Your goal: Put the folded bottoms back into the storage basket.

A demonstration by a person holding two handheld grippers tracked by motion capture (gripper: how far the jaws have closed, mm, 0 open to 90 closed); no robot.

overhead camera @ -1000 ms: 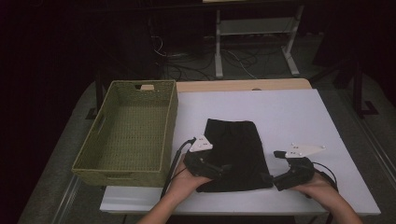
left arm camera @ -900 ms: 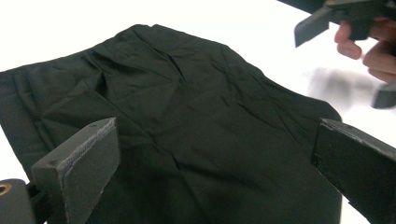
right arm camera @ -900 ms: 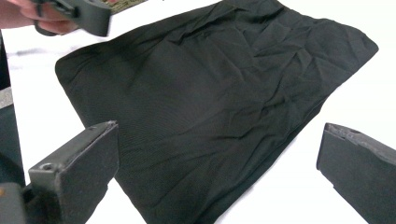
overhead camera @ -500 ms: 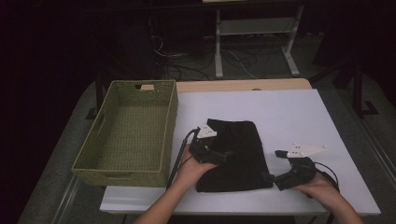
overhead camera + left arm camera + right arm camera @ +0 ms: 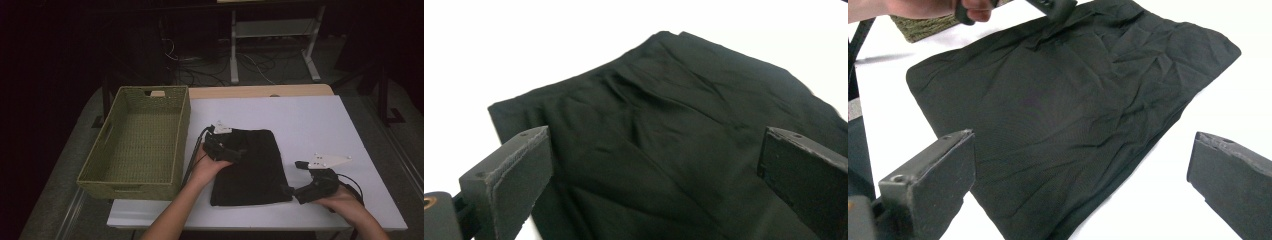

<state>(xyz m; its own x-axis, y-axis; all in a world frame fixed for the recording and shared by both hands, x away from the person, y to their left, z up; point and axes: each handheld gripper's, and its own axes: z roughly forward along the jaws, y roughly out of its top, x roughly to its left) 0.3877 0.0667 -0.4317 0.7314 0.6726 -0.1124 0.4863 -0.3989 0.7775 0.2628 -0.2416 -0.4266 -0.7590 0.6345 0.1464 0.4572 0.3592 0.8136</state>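
A black folded cloth (image 5: 252, 167) lies flat on the white table (image 5: 310, 120), near its front edge. My left gripper (image 5: 238, 153) hovers over the cloth's far left part, jaws wide open; in the left gripper view the cloth (image 5: 674, 130) spreads between and beyond the jaws of the gripper (image 5: 654, 180). My right gripper (image 5: 289, 191) sits low at the cloth's near right corner, also open. The right gripper view shows the cloth (image 5: 1063, 100) ahead of that gripper (image 5: 1083, 185), with the other hand and its gripper (image 5: 1048, 7) at the top edge.
A green woven basket (image 5: 182, 135) stands at the table's left side, close to the cloth. A cable (image 5: 192, 155) trails from the left gripper along the basket's wall. Bare white table lies behind and right of the cloth.
My left gripper has moved away from me, from the cloth's near left part up to its far left part. The right gripper has hardly moved. The cloth lies as before.
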